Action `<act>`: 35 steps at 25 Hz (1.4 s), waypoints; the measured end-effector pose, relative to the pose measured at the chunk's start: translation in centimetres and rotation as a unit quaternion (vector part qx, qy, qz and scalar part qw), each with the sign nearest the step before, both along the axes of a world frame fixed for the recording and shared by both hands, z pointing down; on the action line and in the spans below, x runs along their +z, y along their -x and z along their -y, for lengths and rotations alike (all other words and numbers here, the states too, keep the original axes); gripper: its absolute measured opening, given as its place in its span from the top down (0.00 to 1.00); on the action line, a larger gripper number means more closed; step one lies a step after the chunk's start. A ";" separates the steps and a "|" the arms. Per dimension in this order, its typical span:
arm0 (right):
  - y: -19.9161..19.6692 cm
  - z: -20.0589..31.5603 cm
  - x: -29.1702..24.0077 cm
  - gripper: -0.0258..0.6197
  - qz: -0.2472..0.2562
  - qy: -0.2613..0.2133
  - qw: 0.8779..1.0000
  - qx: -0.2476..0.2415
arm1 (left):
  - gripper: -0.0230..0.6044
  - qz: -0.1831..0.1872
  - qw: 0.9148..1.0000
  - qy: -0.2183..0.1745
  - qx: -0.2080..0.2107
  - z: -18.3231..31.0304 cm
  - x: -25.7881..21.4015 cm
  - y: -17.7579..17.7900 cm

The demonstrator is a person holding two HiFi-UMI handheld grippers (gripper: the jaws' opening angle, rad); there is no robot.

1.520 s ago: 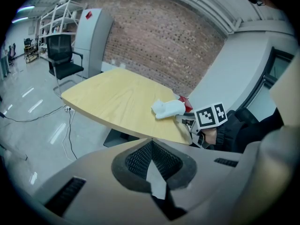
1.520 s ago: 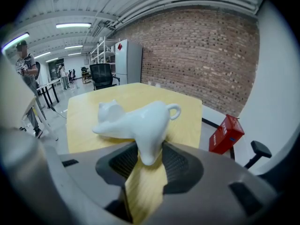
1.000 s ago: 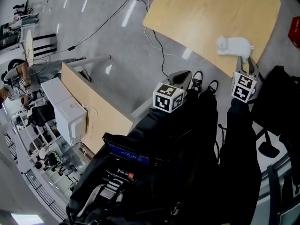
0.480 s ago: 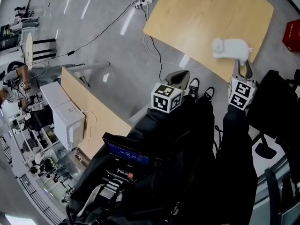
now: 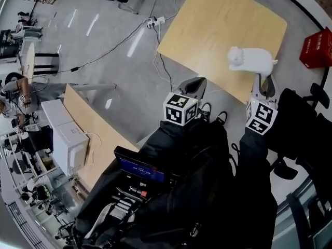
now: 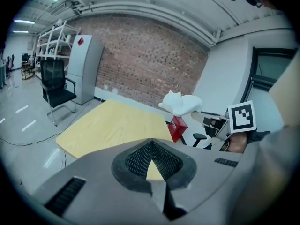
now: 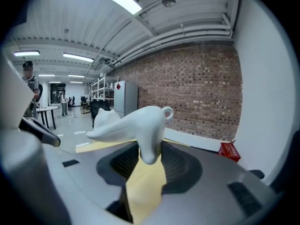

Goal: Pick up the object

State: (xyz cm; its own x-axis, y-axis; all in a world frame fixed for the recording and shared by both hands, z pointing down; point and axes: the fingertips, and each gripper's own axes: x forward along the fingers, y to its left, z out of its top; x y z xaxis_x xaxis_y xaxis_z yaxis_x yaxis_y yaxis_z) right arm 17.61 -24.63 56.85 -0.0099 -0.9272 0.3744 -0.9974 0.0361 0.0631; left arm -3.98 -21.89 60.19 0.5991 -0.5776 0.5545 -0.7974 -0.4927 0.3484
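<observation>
A white cat-like figurine point(image 5: 251, 59) hangs over the near right corner of the light wooden table point(image 5: 218, 25). My right gripper point(image 5: 263, 83) is shut on its lower part. In the right gripper view, one leg of the figurine point(image 7: 140, 125) sits between the pads of the right gripper point(image 7: 149, 150), with the tabletop below. The left gripper view shows the figurine point(image 6: 183, 104) raised above the table point(image 6: 112, 125). My left gripper point(image 5: 193, 86) is off the table's near edge, shut and holding nothing, its pads point(image 6: 140, 161) meeting at the tips.
A red box point(image 5: 316, 48) stands on the floor right of the table. Cables and a power strip point(image 5: 155, 21) lie on the floor to the left. A second wooden desk point(image 5: 98, 123) with a white box point(image 5: 65, 139) is lower left. A black office chair point(image 6: 56, 86) stands beyond the table.
The head view has shifted. Against the tabletop, the right gripper and figurine have moved farther from the near edge. The left gripper holds its place.
</observation>
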 end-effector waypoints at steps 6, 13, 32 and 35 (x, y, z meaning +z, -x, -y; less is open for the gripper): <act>-0.6 -0.7 -7.2 0.72 0.005 -0.071 0.997 0.011 | 0.97 -0.014 0.999 -0.050 -0.007 1.8 -4.7 -0.3; -2.1 -1.9 -13.1 0.72 0.010 -0.123 0.992 0.023 | 0.97 -0.036 0.992 -0.117 -0.008 4.0 -11.3 -1.5; -4.2 -3.8 -26.4 0.72 0.015 -0.244 0.969 0.033 | 0.97 -0.089 0.959 -0.270 -0.001 6.1 -26.3 -4.4; -4.4 -4.0 -27.4 0.72 0.018 -0.256 0.966 0.038 | 0.97 -0.094 0.955 -0.283 0.004 6.2 -27.5 -4.9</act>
State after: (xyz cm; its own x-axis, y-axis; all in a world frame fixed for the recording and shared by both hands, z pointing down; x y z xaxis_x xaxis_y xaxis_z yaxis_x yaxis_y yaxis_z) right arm 22.06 -20.62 29.46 0.0616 -0.9893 -0.1325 -0.9977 -0.0647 0.0192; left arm 0.96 -28.05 32.70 0.6634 -0.7473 0.0374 -0.7421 -0.6507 0.1609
